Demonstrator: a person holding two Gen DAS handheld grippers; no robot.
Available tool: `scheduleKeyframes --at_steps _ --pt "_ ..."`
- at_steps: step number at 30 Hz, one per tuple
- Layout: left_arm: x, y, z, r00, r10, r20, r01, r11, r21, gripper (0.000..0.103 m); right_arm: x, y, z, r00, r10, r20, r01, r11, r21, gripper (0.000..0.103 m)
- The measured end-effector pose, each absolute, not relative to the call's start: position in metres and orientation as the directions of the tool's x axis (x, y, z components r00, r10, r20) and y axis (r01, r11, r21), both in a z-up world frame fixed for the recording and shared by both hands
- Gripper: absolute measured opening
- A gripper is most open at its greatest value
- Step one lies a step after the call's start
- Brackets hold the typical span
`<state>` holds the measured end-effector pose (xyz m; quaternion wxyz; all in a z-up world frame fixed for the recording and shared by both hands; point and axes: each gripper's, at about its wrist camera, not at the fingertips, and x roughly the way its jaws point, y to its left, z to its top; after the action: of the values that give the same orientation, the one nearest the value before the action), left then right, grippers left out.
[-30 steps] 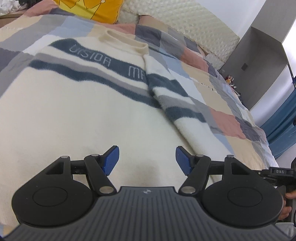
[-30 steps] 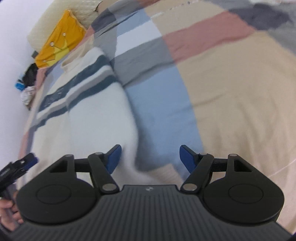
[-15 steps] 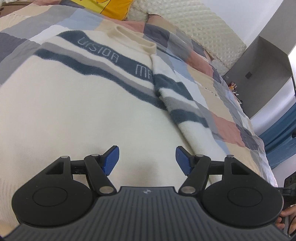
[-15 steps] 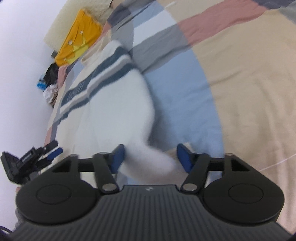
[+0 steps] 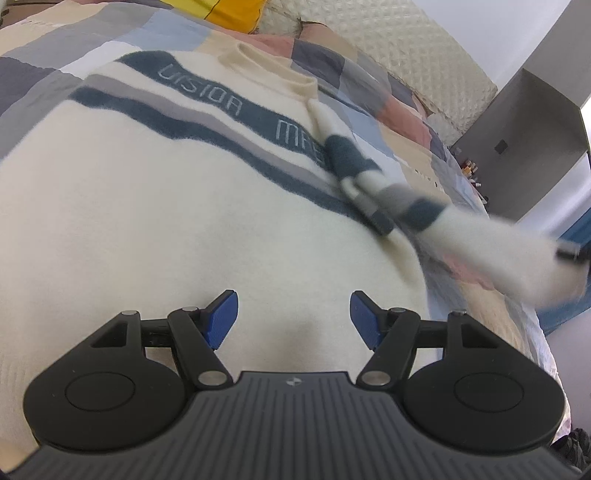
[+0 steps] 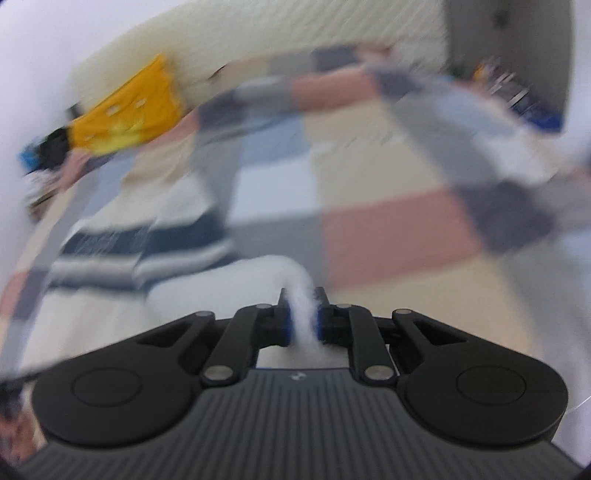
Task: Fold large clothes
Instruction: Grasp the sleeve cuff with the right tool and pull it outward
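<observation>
Cream sweater (image 5: 155, 206), navy-grey stripes

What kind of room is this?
Most likely a bedroom. A cream striped sweater lies spread on a patchwork bedspread. A quilted cream headboard or pillow sits at the far end, with a yellow cushion beside it.

I read this as a home bedroom: patchwork bedspread (image 5: 92, 40), quilted cream headboard (image 5: 424, 48), yellow pillow (image 6: 129, 110), grey cabinet (image 5: 524, 147).
</observation>
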<state>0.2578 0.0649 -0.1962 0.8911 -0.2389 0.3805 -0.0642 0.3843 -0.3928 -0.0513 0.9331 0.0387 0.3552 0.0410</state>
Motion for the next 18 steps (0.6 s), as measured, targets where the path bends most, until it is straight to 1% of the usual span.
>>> scheduleKeyframes --at_steps 2,5,8,10,13,18 --pt "0.259 0.064 -0.197 0.699 -0.3 -0.649 -0.062 0.879 -0.473 0.072 0.408 -0.402 -0.03 0.775 -0.031 -0.631 0.023 1.0 -0.02 0.014" --pt "0.26 0.063 -0.199 0.693 -0.314 -0.649 -0.053 0.875 -0.481 0.072 0.443 -0.424 -0.007 0.781 -0.168 -0.601 0.127 0.986 -0.109 0.014" --pt "0.263 0.063 -0.199 0.692 -0.326 -0.644 -0.046 0.87 -0.49 0.072 0.474 -0.45 0.01 0.781 -0.243 -0.575 0.198 0.97 -0.142 0.014" --pt "0.266 0.065 -0.201 0.689 -0.333 -0.644 -0.043 0.868 -0.495 0.072 0.491 -0.458 0.009 0.774 -0.285 -0.565 0.227 0.958 -0.174 0.014" --pt "0.271 0.065 -0.204 0.681 -0.342 -0.648 -0.04 0.865 -0.499 0.072 0.518 -0.467 -0.014 0.743 -0.327 -0.584 0.255 0.945 -0.206 0.014" --pt "0.278 0.063 -0.209 0.667 -0.347 -0.66 -0.035 0.87 -0.492 0.072 0.55 -0.49 -0.086 0.665 -0.347 -0.661 0.282 0.937 -0.208 0.014"
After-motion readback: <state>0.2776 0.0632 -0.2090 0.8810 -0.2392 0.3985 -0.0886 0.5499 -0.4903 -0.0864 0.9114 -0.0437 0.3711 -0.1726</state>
